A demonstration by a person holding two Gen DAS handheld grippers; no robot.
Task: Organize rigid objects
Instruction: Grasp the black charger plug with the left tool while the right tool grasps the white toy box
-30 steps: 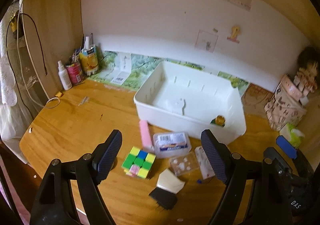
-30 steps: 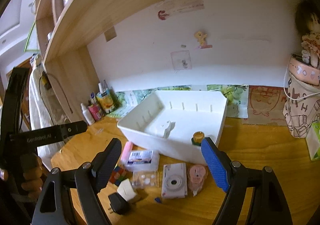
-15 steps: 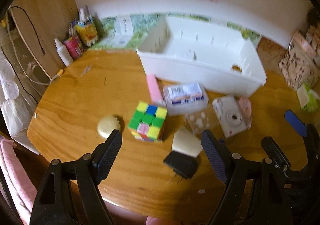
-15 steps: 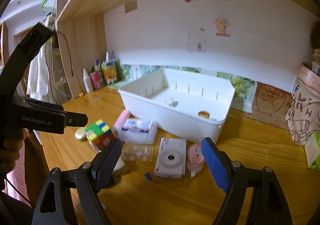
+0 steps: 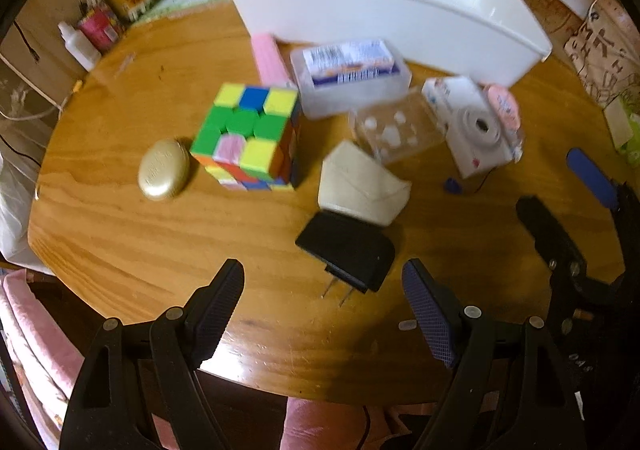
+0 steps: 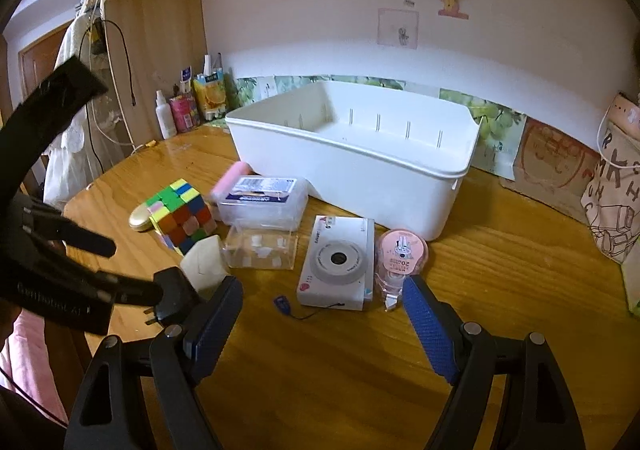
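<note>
A white bin [image 5: 392,9] [image 6: 360,153] stands at the back of the round wooden table. In front of it lie a colourful cube [image 5: 248,137] [image 6: 182,215], a gold oval case [image 5: 163,169], a pink bar [image 5: 268,57], a labelled clear box [image 5: 352,75] [image 6: 264,201], a small clear case [image 5: 396,129] [image 6: 260,246], a white camera [image 5: 472,125] [image 6: 340,262], a pink tape dispenser [image 6: 400,254], a cream packet [image 5: 360,185] and a black plug [image 5: 348,252]. My left gripper [image 5: 323,302] is open above the plug. My right gripper [image 6: 322,316] is open before the camera.
Bottles and cartons [image 6: 188,105] stand at the back left by the wooden side panel. A printed bag [image 6: 616,193] stands at the right. A shelf runs overhead. The table's front edge [image 5: 280,378] is close under the left gripper.
The left gripper has tilted down and moved in over the objects; the plug now lies just ahead of its fingers. The right gripper has lowered and come closer to the camera.
</note>
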